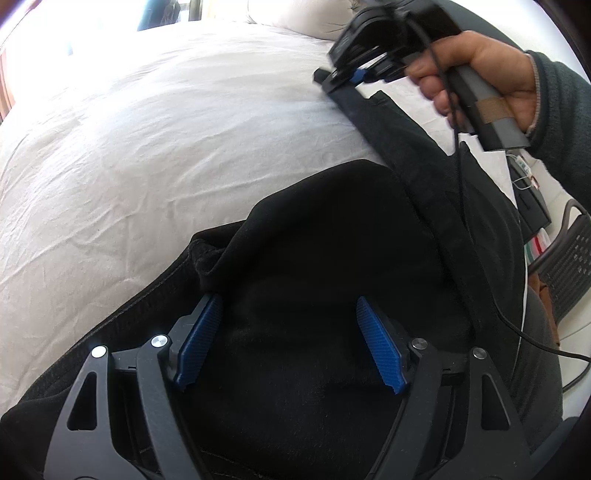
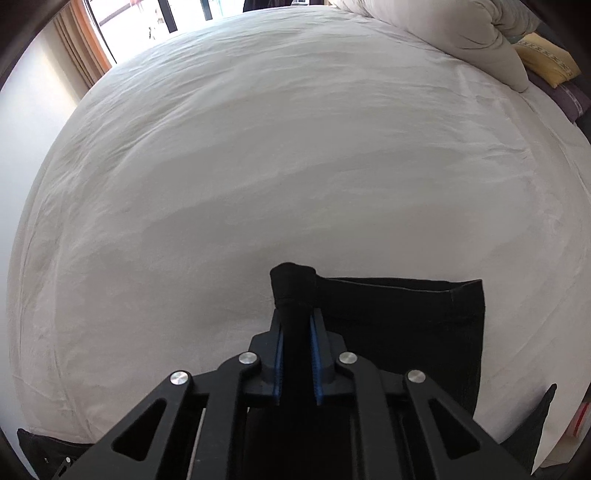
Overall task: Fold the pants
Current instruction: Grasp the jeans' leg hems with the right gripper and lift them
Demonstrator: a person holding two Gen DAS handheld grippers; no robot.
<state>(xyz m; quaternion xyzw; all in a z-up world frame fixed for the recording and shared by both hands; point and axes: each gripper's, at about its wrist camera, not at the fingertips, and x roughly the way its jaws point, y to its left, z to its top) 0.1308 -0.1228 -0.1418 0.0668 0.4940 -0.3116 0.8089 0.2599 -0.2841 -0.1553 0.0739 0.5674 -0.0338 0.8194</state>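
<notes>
Left tool (image 1: 288, 341): nearest our left camera, its blue ribbed pads spread wide apart over the black soft fabric pants (image 1: 314, 258), gripping nothing; we cannot tell whether the pads touch the cloth.
Right tool (image 2: 296, 360): its pads pinched together on a bunched black hem or corner of the pants, which pokes out past the fingertips; in the left view we see the right hand (image 1: 480, 85) carrying this tool (image 1: 341, 75) raised over the far part of the garment.
Pants: spread on the white wrinkled bed sheet (image 1: 166, 147), the bulk heaped under our left tool, a long strip running up to the right tool's grasp; a flat end (image 2: 406, 314) lies just beside the right tool.
Step in hand: we judge this the lifting of one end for a fold.
Next move: we think the left tool must close on a matching edge or pin the heap while the right carries its end across.
Beyond: pale plump pillows (image 2: 443, 33) at the far side of the bed.
</notes>
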